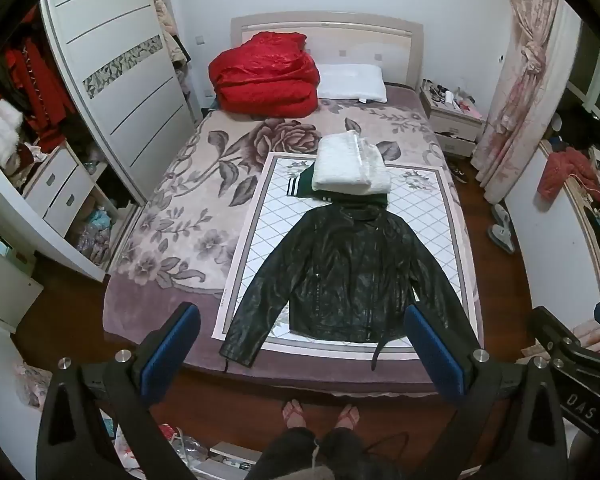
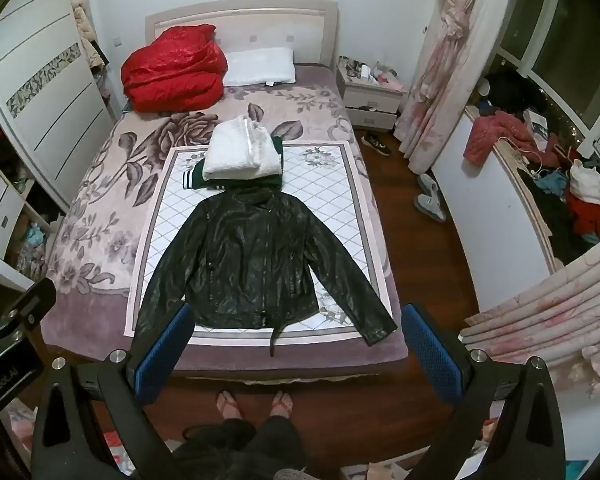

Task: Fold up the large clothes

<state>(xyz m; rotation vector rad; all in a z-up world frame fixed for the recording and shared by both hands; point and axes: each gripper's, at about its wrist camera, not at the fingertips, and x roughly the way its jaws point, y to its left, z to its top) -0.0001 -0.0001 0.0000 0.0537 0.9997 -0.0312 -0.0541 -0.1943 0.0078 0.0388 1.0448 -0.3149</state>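
1. Leather jacket (image 1: pixel 348 276), black, lies spread flat on the bed (image 1: pixel 148 312), ahead of and below both tongs.
2. Left tongs (image 1: pixel 302 354): spread wide, holding nothing.
3. Right tongs (image 2: pixel 298 352): likewise spread, clear of the jacket.

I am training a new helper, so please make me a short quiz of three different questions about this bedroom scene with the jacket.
1. True or false: the black leather jacket lies spread flat on the white quilted mat, sleeves out to both sides.
2. Multiple choice: what lies directly under the folded white garment? A) a red quilt B) a green garment with white stripes C) a pillow
3. Fill in: both the left claw and the right claw are ____ and hold nothing.

Key:
1. True.
2. B, the green garment.
3. Open; both hang above the foot of the bed, apart from the jacket.
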